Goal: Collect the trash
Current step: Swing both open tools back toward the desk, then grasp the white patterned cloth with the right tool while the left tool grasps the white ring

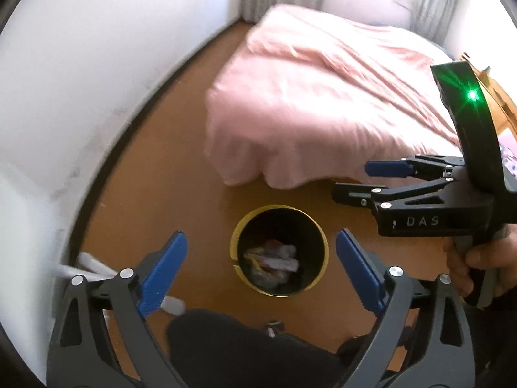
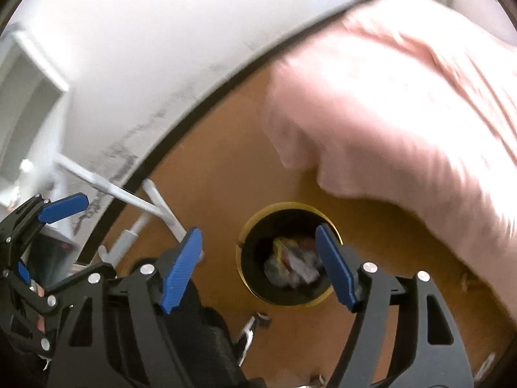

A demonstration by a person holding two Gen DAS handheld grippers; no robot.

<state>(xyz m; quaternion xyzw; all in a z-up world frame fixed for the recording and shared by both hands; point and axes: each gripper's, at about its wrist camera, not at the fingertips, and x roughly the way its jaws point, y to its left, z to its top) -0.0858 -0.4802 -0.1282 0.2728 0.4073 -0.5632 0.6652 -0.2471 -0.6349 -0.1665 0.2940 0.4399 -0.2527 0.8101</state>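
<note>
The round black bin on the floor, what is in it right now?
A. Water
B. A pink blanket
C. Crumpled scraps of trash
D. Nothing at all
C: looking down into the bin, both views show a small heap of crumpled trash at its bottom, whitish with bits of yellow and red, while the pink blanket lies on the bed beside it.

Crumpled trash [image 1: 271, 263] lies in the bin [image 1: 318, 236] on the floor [image 1: 181, 148], bed [image 1: 323, 97] behind, wall [image 1: 80, 80] left.

bin [image 1: 315, 223] contents: blurred, unidentifiable | bed [image 2: 404, 113]: blurred, cut off
</note>
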